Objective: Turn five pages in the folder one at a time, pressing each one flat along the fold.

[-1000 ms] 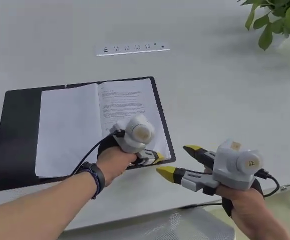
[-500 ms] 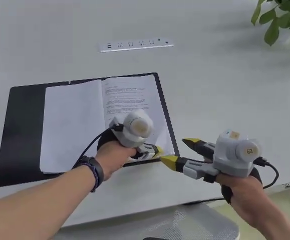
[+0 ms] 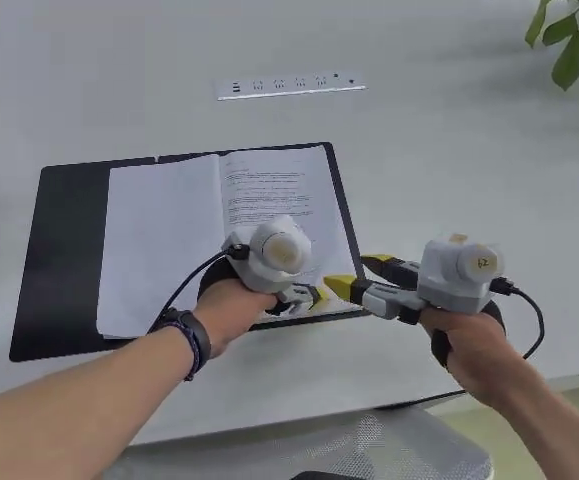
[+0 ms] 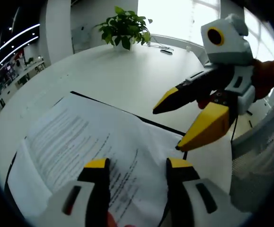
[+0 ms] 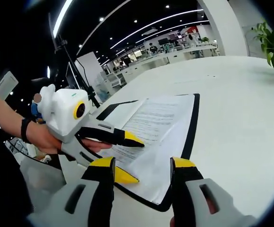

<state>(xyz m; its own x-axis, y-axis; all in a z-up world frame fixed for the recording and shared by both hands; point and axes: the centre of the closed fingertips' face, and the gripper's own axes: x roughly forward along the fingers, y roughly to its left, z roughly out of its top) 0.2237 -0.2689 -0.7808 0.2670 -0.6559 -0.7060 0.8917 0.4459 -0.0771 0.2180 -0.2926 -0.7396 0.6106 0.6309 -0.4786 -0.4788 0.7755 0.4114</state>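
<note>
Right gripper (image 3: 352, 275) has closed in on the near right corner of the folder (image 3: 34, 270), jaws released; left gripper (image 3: 309, 298) sits over the printed page (image 3: 279, 190), jaws likewise released.

The place was an open-plan office: strip ceiling lights (image 5: 148, 30) ran above rows of desks (image 5: 174, 53), and the white table (image 3: 469, 150) carried a power strip (image 3: 290, 87) and a potted plant (image 4: 125, 29).

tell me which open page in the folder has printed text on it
The right page, covered in lines of print; the left page shows blank white.
</note>
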